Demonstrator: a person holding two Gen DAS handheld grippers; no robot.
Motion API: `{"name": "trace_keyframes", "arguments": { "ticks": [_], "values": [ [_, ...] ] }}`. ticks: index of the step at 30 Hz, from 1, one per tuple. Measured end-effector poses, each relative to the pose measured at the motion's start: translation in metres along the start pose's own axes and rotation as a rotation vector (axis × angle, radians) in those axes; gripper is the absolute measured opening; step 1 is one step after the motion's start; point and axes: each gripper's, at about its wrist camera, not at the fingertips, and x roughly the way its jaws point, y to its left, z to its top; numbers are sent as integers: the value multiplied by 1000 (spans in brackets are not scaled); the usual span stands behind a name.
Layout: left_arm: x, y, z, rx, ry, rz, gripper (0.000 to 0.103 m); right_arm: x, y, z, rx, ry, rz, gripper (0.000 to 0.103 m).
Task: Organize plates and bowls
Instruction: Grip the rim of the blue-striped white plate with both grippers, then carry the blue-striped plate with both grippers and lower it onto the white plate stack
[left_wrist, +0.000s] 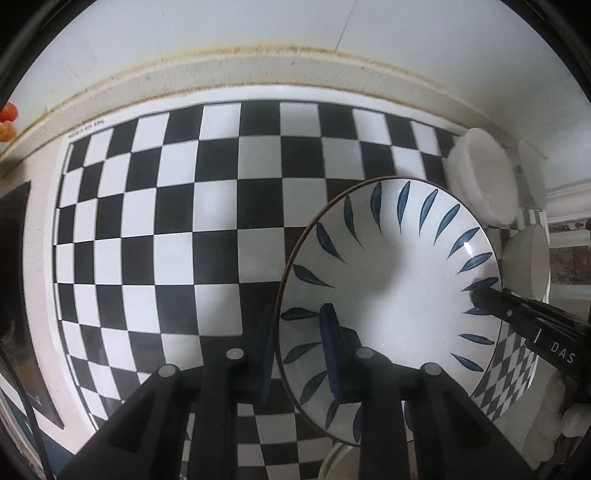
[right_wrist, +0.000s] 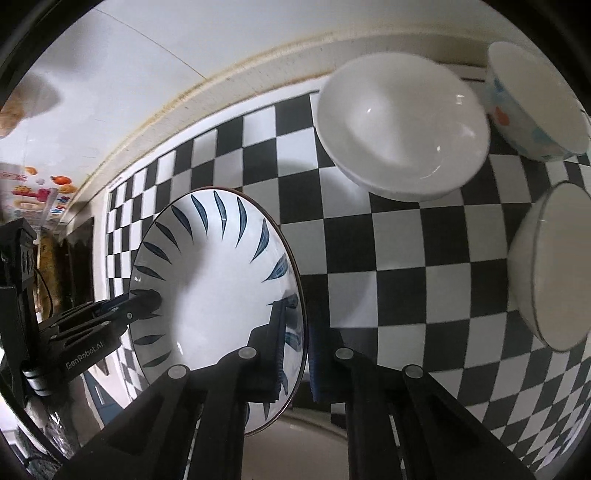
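Note:
A white plate with blue leaf strokes hangs tilted above the black-and-white checkered mat, held at two opposite edges. In the left wrist view my left gripper is shut on the plate's near rim, one pad inside and one outside. My right gripper is shut on the opposite rim in the same way. Each gripper also appears in the other's view, the right gripper and the left gripper both clamped on the plate's edge.
A plain white bowl, a bowl with coloured patches and a dark-rimmed white bowl stand on the mat's right side. A pale round rim lies under the plate. A white wall ledge borders the mat's far edge.

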Motion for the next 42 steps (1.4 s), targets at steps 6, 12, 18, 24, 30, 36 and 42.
{"name": "trace_keyframes", "arguments": {
  "ticks": [6, 12, 18, 24, 30, 36, 42],
  "values": [
    [-34, -13, -24, 24, -71, -15, 21, -40, 0, -28, -9, -56, 31, 12],
    [-58, -37, -59, 67, -111, -18, 21, -80, -6, -61, -27, -106, 49, 11],
    [-67, -49, -93, 92, -121, -17, 21, -103, -11, -97, -45, -132, 52, 11],
    [-65, -55, -123, 94, -67, -6, 21, -105, -22, -135, -49, -111, 63, 11],
    [-48, -60, -146, 106, -19, 17, 21, -87, -31, -165, -48, -70, 60, 11],
    [-26, -63, -162, 110, 32, 27, 21, -69, -41, -182, -41, -34, 46, 11],
    [-8, -65, -166, 101, 70, 36, 21, -49, -50, -189, -39, 5, 32, 11]
  ]
}}
